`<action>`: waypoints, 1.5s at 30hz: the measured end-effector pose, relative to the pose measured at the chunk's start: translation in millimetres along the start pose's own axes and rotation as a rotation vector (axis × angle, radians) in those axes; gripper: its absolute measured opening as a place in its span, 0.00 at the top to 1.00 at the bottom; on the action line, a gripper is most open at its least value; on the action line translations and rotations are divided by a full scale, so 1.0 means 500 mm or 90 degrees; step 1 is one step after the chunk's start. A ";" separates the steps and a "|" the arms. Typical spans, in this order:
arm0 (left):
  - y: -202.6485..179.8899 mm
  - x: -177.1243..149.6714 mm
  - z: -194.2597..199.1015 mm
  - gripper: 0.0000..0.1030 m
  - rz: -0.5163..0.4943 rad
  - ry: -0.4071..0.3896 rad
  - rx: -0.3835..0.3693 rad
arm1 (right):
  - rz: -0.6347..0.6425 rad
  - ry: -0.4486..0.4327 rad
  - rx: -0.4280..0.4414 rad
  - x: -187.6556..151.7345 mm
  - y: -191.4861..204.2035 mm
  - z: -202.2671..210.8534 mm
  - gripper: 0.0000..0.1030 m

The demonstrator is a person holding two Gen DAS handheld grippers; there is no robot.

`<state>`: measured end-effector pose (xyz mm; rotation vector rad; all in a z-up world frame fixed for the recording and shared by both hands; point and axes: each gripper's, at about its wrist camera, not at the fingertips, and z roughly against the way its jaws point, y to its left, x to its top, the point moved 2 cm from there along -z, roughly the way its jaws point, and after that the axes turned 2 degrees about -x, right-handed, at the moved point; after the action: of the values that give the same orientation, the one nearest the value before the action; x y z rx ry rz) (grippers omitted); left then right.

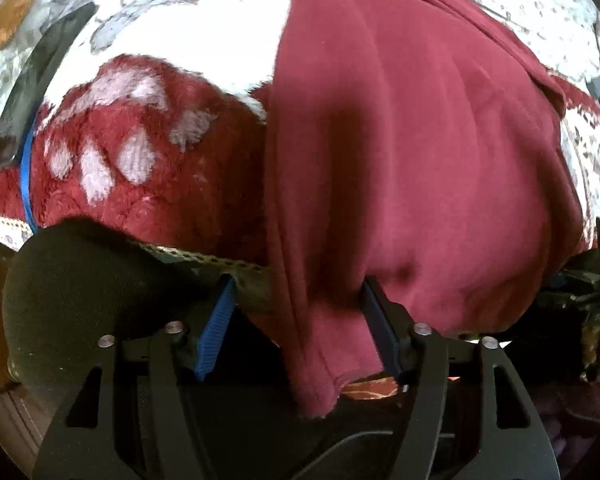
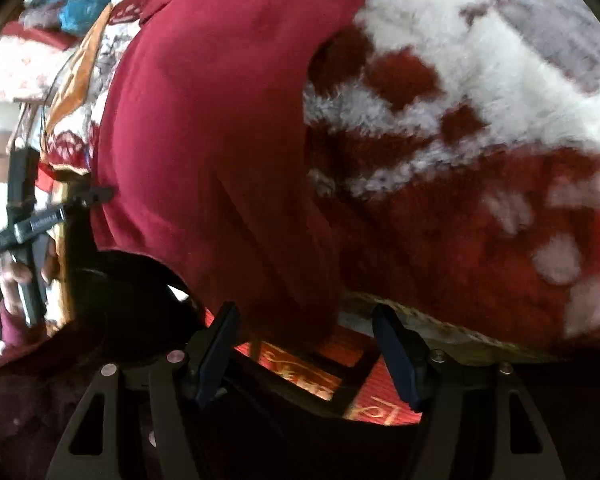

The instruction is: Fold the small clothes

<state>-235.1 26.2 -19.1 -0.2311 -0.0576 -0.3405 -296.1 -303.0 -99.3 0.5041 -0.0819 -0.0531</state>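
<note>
One maroon garment (image 1: pixel 420 160), one (fleecy) blanket (image 1: pixel 140 200)

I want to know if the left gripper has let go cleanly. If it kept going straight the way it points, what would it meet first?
The maroon garment: its edge hangs between the open left gripper, so cloth comes first, then probably the fleece blanket beneath; depth is unclear.

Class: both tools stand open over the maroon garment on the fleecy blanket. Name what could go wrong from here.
1. The garment's edge still lies between the left tool's fingers; pulling away may drag the fold open.
2. Its near end hangs past the blanket's edge by the right tool, so it may slide off.
</note>
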 end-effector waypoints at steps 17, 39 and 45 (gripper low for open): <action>-0.002 -0.010 0.065 0.90 -0.042 -0.022 -0.183 | 0.054 -0.112 0.197 0.013 0.082 0.056 0.84; 0.026 0.562 0.075 0.46 0.129 -0.261 -0.365 | -0.278 -0.428 0.294 0.396 -0.200 0.259 0.53; 0.055 0.534 0.124 0.26 0.122 -0.326 -0.358 | -0.185 -0.484 0.209 0.332 -0.170 0.359 0.53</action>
<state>24.2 -20.7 60.7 -0.8729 -0.4455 -0.0918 -150.0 -475.3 26.7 0.7996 -0.7710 -0.5220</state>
